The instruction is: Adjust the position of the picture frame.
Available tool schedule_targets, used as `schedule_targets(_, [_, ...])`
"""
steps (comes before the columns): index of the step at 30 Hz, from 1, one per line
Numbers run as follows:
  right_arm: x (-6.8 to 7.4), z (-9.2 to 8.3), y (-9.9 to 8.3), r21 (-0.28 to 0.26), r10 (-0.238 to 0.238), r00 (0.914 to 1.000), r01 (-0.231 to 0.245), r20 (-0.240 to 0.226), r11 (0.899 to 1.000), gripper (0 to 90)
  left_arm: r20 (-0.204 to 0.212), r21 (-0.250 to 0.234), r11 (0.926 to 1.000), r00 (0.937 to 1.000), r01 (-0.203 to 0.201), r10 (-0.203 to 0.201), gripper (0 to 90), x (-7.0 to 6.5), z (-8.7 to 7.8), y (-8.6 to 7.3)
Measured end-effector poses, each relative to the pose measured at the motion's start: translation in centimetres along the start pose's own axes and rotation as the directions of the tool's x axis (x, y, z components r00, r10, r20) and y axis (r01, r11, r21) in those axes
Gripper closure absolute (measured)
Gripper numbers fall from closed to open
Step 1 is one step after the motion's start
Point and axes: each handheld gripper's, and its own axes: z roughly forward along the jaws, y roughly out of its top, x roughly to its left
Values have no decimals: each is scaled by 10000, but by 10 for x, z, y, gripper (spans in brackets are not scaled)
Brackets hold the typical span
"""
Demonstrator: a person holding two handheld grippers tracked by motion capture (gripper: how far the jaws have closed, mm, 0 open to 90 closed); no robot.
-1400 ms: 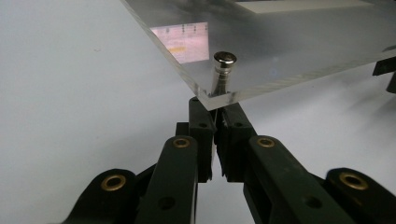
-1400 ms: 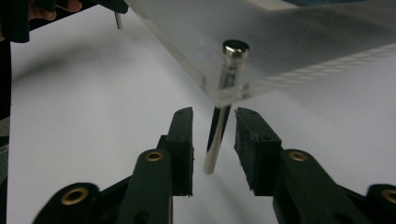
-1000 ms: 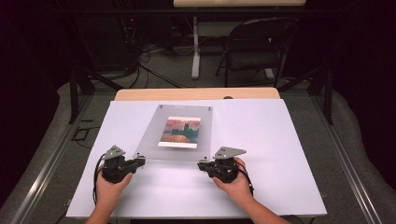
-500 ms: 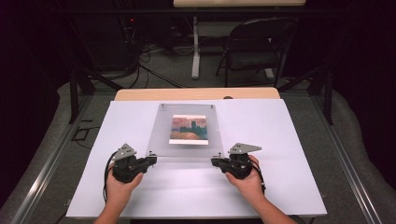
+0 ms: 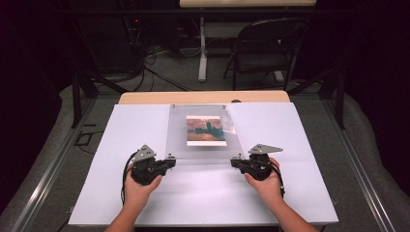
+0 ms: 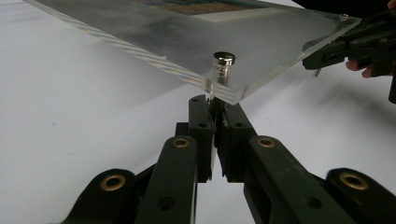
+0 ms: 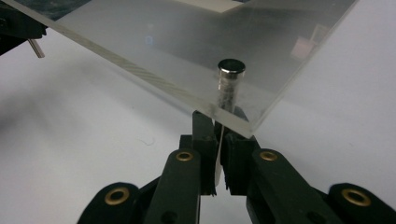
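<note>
A clear acrylic picture frame (image 5: 203,147) with a small sunset print (image 5: 205,130) in it lies square over the white sheet, its near edge raised. My left gripper (image 5: 170,161) is shut on the metal pin (image 6: 222,63) at the near left corner, jaws pinched together just under the panel (image 6: 140,32). My right gripper (image 5: 234,162) is shut on the pin (image 7: 230,70) at the near right corner, again below the panel (image 7: 163,51). In the left gripper view the right gripper (image 6: 355,42) shows at the far corner.
The white sheet (image 5: 290,193) covers a wooden table whose back edge (image 5: 145,98) shows. Beyond it stand a folding chair (image 5: 266,53), a white desk leg (image 5: 203,53) and cables (image 5: 154,58) on the floor. Metal rails (image 5: 48,174) run along both sides.
Both hands have moved to the right, carrying the frame with them. The frame has turned from skewed to square with the table.
</note>
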Motion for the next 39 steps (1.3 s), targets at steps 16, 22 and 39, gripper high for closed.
schedule_targets(16, [-8, 3, 1, -304, -41, 9991, 54, 428, 9995, 854, -107, -13, 9993, 9992, 386, -386, 850, 9, 18, 1])
schedule_targets(22, [-7, 6, 2, -332, -147, 9986, 164, 516, 9993, 853, -140, 70, 9987, 9986, 504, -503, 851, 15, 23, -1])
schedule_targets(39, [-10, 8, 2, -285, -265, 9973, 285, 691, 9992, 850, -130, 316, 9973, 9977, 665, -661, 851, 20, 33, -6])
